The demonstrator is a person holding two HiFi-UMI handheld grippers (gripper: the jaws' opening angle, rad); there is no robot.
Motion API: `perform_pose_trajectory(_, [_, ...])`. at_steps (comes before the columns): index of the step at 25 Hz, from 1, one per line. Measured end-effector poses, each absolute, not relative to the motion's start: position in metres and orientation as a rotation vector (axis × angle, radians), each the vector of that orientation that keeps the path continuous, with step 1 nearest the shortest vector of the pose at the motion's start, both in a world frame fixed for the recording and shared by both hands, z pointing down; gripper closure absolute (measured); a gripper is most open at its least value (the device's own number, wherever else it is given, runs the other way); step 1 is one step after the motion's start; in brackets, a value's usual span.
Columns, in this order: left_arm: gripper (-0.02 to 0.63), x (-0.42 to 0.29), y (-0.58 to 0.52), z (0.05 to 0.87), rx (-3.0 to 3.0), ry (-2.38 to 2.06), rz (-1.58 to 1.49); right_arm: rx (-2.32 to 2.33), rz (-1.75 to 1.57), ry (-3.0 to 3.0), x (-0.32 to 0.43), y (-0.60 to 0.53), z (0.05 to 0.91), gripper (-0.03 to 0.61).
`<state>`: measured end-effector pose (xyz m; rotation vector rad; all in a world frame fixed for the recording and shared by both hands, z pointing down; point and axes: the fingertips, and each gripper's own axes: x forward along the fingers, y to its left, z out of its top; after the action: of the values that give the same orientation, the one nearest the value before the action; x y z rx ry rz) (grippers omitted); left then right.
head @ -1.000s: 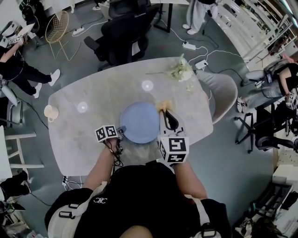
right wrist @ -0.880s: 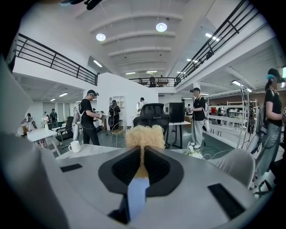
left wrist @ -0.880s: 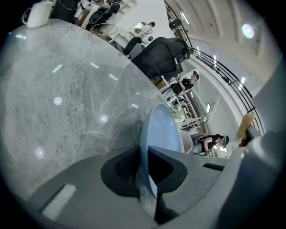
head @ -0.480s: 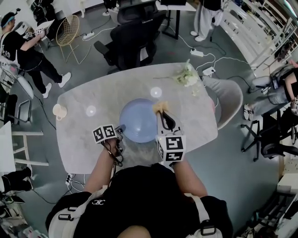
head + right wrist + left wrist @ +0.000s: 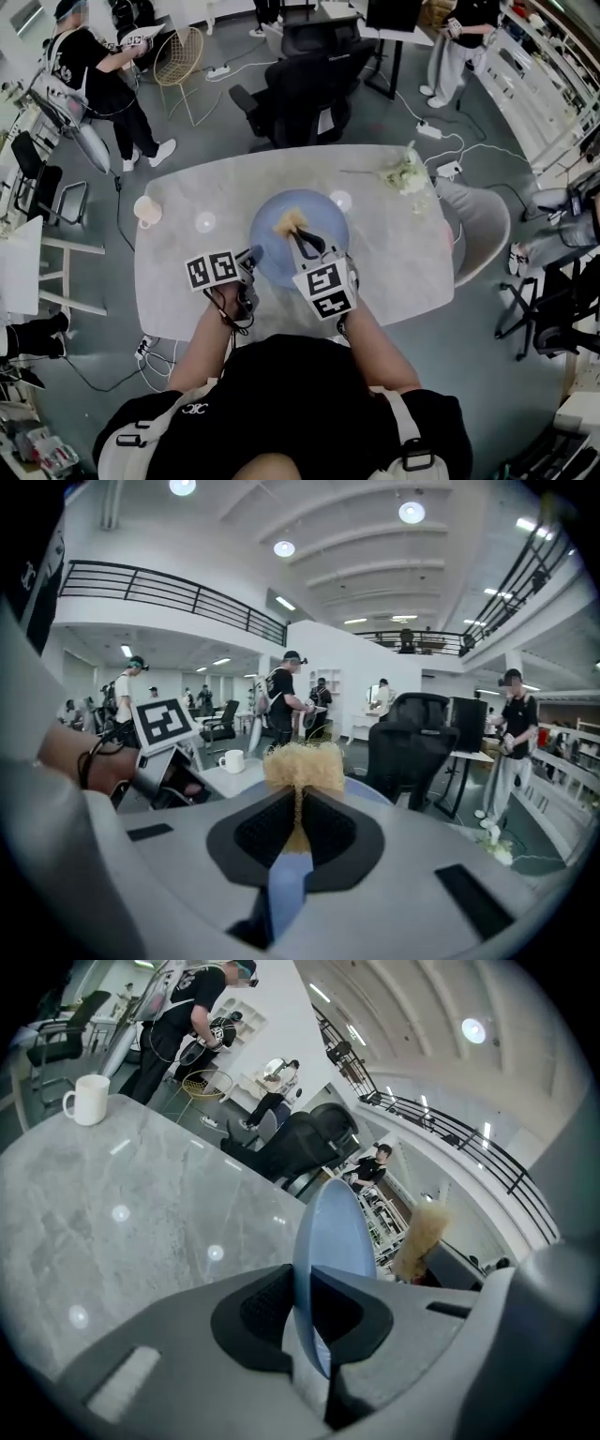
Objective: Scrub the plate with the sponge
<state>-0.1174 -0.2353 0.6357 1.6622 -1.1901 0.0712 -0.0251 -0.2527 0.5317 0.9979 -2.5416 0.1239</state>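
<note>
A pale blue plate (image 5: 298, 234) lies on the grey marble table (image 5: 394, 253). My left gripper (image 5: 251, 255) is shut on the plate's near-left rim; in the left gripper view the plate (image 5: 330, 1241) stands edge-on between the jaws of that gripper (image 5: 309, 1312). My right gripper (image 5: 300, 236) is shut on a yellow sponge (image 5: 288, 222), which sits over the middle of the plate. The right gripper view shows the sponge (image 5: 302, 765) pinched in the gripper (image 5: 298, 817), with the plate (image 5: 380, 794) behind it. The sponge (image 5: 420, 1237) also shows to the right of the plate in the left gripper view.
A white mug (image 5: 146, 211) stands at the table's left edge, and dried flowers (image 5: 405, 174) lie at the far right. A black office chair (image 5: 305, 89) stands behind the table. Several people stand about the room.
My right gripper has carried the sponge from beside the plate's far-right edge leftward onto the plate's middle. The left gripper keeps its hold on the rim. The head view has shifted.
</note>
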Motion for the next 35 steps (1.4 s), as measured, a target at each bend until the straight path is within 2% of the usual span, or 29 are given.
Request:
perform_pose_trajectory(6, [0.58, -0.118, -0.231, 0.609, 1.722, -1.188, 0.049, 0.732, 0.099, -2.522, -0.081, -0.233, 0.552, 0.551])
perform_pose_trajectory(16, [0.58, -0.102, -0.233, 0.59, 1.809, -1.174, 0.082, 0.683, 0.07, -2.419, -0.091, -0.241, 0.565, 0.551])
perform_pose_trajectory(26, [0.58, -0.084, -0.236, 0.587, 1.877, -1.153, 0.119, 0.843, 0.21, -2.409, -0.068, -0.265, 0.563, 0.551])
perform_pose_trajectory(35, [0.57, -0.067, -0.236, 0.584, 1.975, -1.119, 0.198, 1.104, 0.285, -2.357, -0.013, -0.299, 0.559, 0.551])
